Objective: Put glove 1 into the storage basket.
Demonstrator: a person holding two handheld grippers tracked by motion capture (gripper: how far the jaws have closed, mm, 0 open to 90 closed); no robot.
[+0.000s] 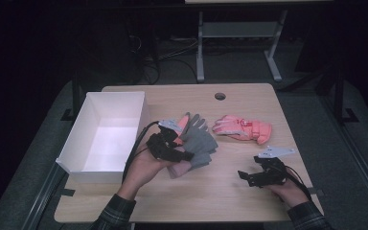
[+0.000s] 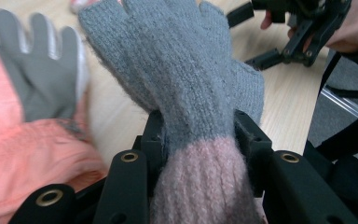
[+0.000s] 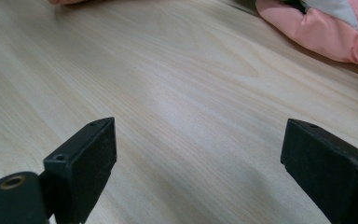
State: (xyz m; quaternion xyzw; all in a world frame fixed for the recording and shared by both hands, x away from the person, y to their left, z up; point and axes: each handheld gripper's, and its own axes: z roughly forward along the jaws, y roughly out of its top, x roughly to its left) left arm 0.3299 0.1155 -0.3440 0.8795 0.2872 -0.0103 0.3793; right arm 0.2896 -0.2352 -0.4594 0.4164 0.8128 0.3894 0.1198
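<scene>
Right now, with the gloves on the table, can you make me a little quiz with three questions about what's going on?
1. True or false: the left gripper is squeezing the grey knit glove near its pink cuff.
2. Which thing lies closest to the white box? A) the pink ski glove B) the grey knit glove C) the right gripper
3. Fill in: the right gripper's jaws stand ____ over the bare wooden table.

Key:
1. True
2. B
3. open, with nothing between them
</scene>
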